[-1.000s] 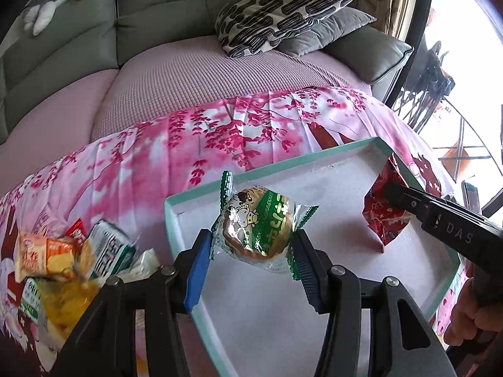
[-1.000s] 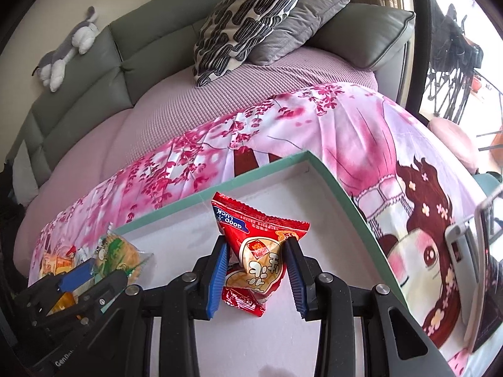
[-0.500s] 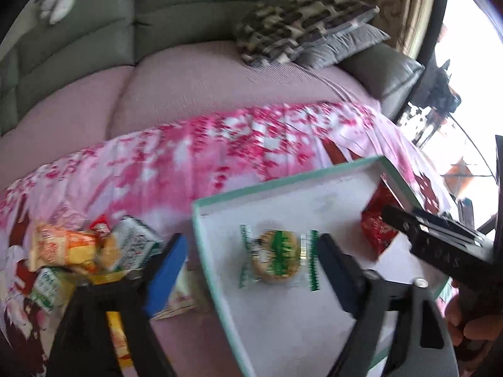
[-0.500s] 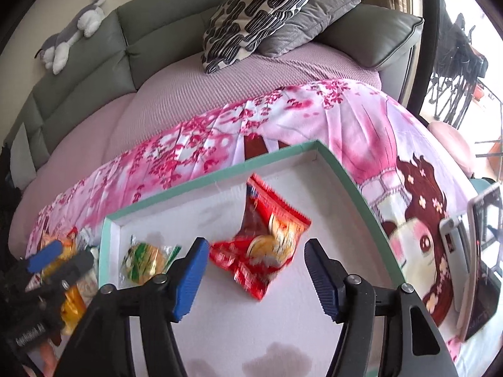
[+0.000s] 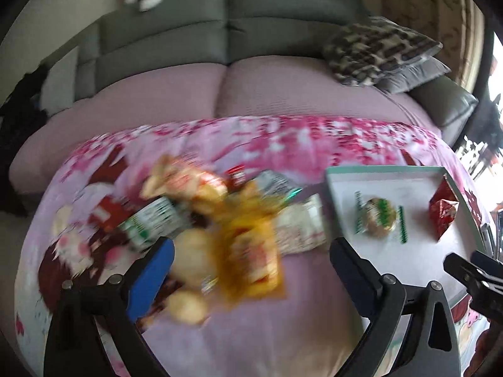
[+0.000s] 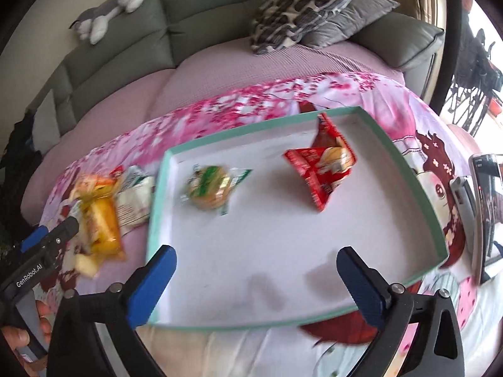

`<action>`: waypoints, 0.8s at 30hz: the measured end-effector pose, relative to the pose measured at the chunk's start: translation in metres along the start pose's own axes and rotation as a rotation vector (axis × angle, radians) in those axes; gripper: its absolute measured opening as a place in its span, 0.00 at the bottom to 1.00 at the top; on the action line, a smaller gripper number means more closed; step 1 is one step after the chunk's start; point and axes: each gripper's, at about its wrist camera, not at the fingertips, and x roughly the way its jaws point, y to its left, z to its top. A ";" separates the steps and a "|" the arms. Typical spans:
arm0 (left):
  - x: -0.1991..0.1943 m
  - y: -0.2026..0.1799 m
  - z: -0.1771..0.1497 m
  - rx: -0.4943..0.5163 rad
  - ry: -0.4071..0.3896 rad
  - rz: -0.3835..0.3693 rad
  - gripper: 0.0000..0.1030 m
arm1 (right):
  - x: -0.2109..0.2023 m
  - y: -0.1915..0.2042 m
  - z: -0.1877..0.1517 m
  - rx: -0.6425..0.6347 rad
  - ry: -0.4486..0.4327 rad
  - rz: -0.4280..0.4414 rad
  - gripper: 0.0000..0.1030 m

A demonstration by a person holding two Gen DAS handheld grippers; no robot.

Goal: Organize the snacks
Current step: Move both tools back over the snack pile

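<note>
Jaws of both grippers gape empty; my left gripper (image 5: 251, 256) hangs nearer the blurred yellow snack packet (image 5: 251, 251), beside the mint-rimmed white tray (image 6: 408, 169).

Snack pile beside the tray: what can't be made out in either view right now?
- Snack pile, left wrist view: motion blur smears labels and edges, so the wrappers cannot be counted.
- Same pile, right wrist view: the left gripper covers its near end.
- Phone, right wrist view: screen too blurred and oblique to read.
</note>
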 end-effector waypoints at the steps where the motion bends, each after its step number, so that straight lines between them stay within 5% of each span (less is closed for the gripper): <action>1: -0.006 0.010 -0.004 -0.013 -0.006 0.010 0.96 | -0.003 0.005 -0.004 -0.003 -0.005 0.009 1.00; 16: -0.064 0.131 -0.060 -0.223 -0.146 0.135 0.97 | -0.022 0.101 -0.050 -0.137 -0.032 0.114 1.00; 24: -0.073 0.172 -0.086 -0.318 -0.143 0.136 0.97 | -0.023 0.144 -0.073 -0.203 -0.045 0.137 1.00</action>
